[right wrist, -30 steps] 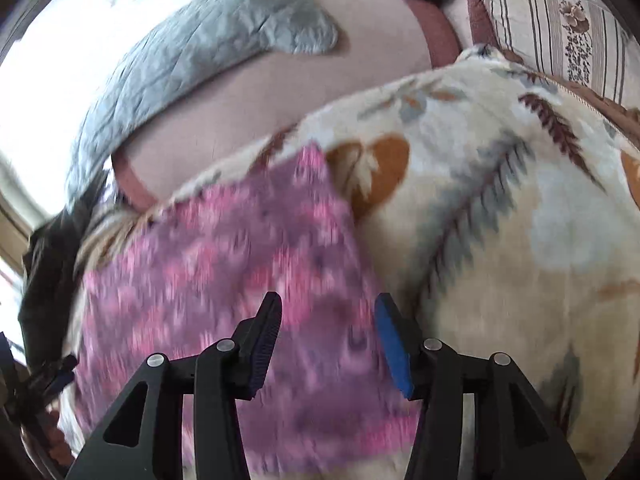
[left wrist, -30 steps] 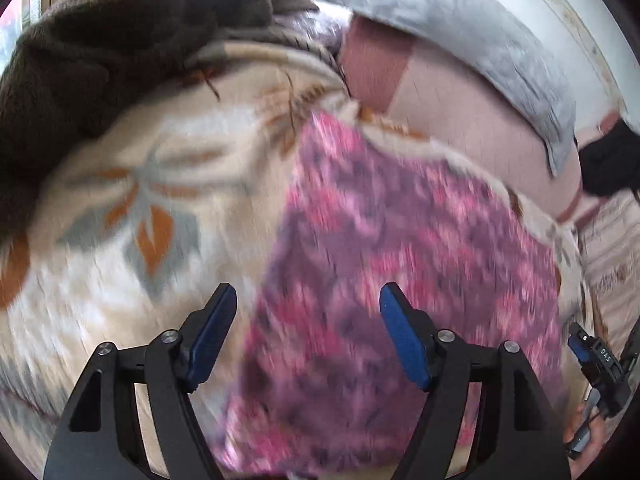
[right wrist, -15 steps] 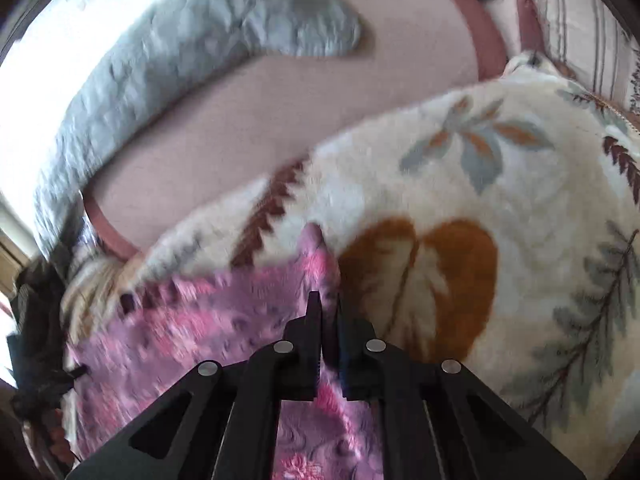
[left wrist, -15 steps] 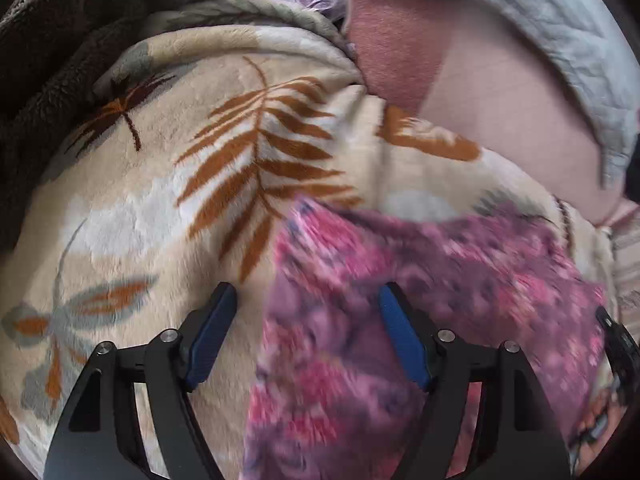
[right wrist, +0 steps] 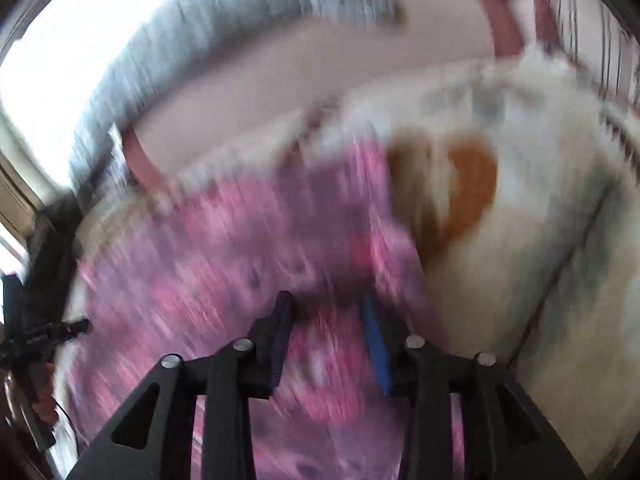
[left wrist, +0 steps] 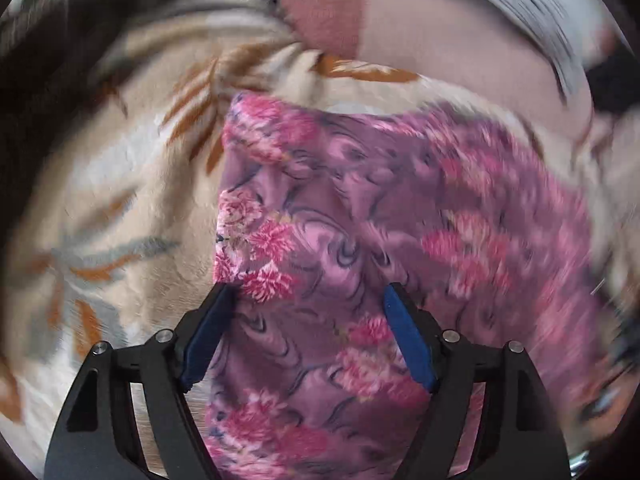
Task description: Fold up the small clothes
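Looking along your right hand-held gripper [right wrist: 326,312], you get a very smeared picture, so small things are hard to make out. Its jaws have just been opening and stand partly apart over the pink flowered cloth [right wrist: 248,248]; you cannot tell if a pad touches the fabric. The cloth's right edge runs up toward 12 o'clock, just beside the orange leaf [right wrist: 468,188] printed on the cream blanket [right wrist: 540,240]. At 9 o'clock the other tool shows only as a dark blur, cut off by the picture's edge.

Your left hand-held gripper [left wrist: 308,300] has its jaws wide apart, clamped on nothing. The pink flowered cloth [left wrist: 360,220] lies flat on the cream blanket [left wrist: 132,208], filling the view from 12 to 5 o'clock, and its left edge meets the left pad. Bare blanket lies open toward 9 o'clock. A dark brown throw [left wrist: 48,64] sits at 10 o'clock, and a grey quilt [left wrist: 532,4] at 1 o'clock is cut off.
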Motion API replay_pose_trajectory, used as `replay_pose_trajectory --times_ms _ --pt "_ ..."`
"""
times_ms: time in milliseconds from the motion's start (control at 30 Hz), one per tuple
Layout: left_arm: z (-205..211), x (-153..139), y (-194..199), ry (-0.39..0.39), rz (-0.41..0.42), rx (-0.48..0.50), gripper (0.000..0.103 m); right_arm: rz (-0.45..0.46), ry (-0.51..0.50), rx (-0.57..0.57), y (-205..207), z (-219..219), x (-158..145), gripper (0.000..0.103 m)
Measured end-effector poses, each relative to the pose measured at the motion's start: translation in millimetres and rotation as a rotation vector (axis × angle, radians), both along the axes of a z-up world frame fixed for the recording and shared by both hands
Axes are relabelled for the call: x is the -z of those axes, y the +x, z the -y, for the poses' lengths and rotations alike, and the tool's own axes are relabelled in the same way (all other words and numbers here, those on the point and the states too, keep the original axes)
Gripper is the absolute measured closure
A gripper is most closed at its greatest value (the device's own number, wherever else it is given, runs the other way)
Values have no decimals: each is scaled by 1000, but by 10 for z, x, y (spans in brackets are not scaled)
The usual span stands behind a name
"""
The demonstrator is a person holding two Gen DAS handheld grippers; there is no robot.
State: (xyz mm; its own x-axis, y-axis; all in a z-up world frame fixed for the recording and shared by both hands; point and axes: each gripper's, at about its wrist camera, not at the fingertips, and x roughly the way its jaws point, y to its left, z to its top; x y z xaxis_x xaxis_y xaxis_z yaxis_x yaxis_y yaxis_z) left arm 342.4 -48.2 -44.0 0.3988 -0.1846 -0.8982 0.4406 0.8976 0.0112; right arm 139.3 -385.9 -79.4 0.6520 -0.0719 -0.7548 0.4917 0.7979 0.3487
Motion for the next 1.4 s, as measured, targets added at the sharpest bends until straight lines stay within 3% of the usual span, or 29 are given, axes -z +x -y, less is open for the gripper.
replay_pose_trajectory --times_ms 33,133,200,300,333,367,433,467,533,733,900,1000,1133,1233,1267,1333,1400 --pt "16 -42 -61 16 3 8 26 -18 -12 16 -37 -49 -86 64" --pt "-24 -288 -360 -48 4 70 26 72 29 -6 -267 -217 -266 66" --pt "-69 -320 -521 -52 18 94 26 77 -1 -10 -458 -368 -275 64" --pt "-105 -35 -652 8 -74 96 26 -57 13 -44 -558 -502 15 57" --pt "-114 -5 -687 26 -61 93 26 -54 -3 -48 -606 -532 40 57" --pt "-125 -21 -756 48 -14 112 26 -43 -50 -42 -639 -594 -17 57" --pt "-147 -84 -813 72 -24 136 26 -108 -137 -43 -585 -748 -155 55" --pt "-201 -146 -802 50 -49 126 26 -94 -150 -57 -576 -840 -226 55" --pt "-375 -274 -762 -13 -90 90 26 -53 -135 -145 -519 -1112 -342 55" --pt "-1074 -502 -416 -158 -145 -108 26 -54 -179 -492 -210 -2234 -346 49" --pt "-1514 -536 -270 -225 -190 -185 26 -47 -337 -732 27 -3146 -305 44" --pt "-1663 -501 -177 -240 -203 -213 26 -58 -447 -810 187 -3553 -276 40" --pt "-1750 -458 -63 -261 -225 -232 26 -39 -594 -783 463 -3780 -224 41" --pt "-1743 -424 23 -292 -249 -243 26 -26 -623 -742 626 -3861 -229 47" --pt "-1734 -414 55 -308 -261 -245 26 -13 -636 -730 664 -3860 -237 69" --pt "-1699 -400 129 -368 -294 -244 26 -6 -637 -716 754 -3834 -253 98" --pt "-1647 -392 203 -433 -328 -243 26 53 -611 -675 716 -3767 -347 96"
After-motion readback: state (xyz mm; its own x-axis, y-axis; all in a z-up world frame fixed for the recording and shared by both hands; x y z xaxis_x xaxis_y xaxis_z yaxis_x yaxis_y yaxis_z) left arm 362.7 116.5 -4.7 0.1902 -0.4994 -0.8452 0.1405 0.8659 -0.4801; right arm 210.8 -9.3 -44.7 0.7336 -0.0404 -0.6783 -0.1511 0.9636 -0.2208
